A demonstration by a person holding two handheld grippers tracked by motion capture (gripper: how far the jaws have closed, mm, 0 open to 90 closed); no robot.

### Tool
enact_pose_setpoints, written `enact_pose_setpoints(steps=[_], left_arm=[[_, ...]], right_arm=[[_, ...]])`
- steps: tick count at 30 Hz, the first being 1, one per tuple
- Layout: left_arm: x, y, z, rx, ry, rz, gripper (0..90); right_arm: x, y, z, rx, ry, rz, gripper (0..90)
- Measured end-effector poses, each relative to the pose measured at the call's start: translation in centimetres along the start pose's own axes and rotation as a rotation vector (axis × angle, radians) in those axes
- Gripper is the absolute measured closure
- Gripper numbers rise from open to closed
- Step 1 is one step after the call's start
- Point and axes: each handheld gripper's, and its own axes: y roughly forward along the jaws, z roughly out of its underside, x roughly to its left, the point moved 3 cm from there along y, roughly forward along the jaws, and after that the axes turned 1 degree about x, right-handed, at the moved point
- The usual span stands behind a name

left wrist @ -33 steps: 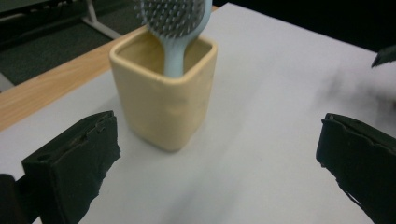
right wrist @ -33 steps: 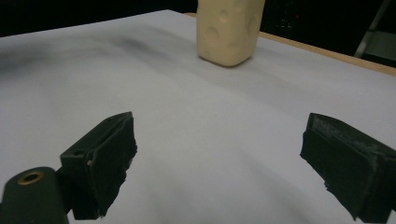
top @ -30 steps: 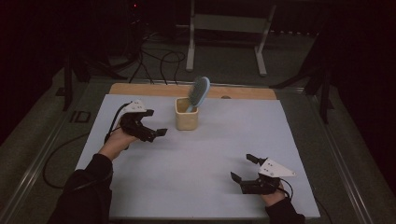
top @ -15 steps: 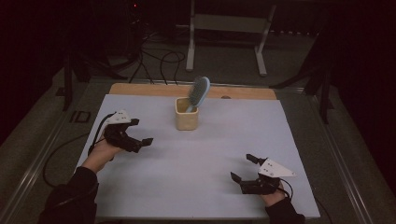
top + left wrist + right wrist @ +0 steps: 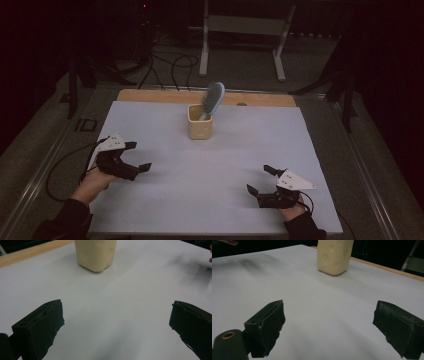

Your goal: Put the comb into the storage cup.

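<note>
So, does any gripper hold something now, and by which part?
Nothing is held: left gripper and right gripper are open and empty; the hairbrush stands in the cup.

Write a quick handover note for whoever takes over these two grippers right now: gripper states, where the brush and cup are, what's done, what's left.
Left gripper: jaws open, empty, near the white mat's left edge.
Right gripper: jaws open, empty, low at the mat's near right.
Hairbrush: stands handle-down in the beige cup, head leaning right above the rim. The cup sits upright at the mat's far centre, apart from both grippers.
Done: the brush appears stowed in the cup.
Left: probably nothing with the brush; both grippers are free.
</note>
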Motion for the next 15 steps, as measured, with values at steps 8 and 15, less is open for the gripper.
enact_pose_setpoints(steps=[8,15], left_arm=[[-1.5,-1.1,2.2,-0.010,0.000,0.004,0.0],[-2.4,-1.4,3.7,-0.010,0.003,-0.020,0.0]], right_arm=[[0.0,0.1,0.1,0.006,-0.001,0.000,9.9],[0.1,0.1,0.0,0.004,0.000,-0.002,9.9]])
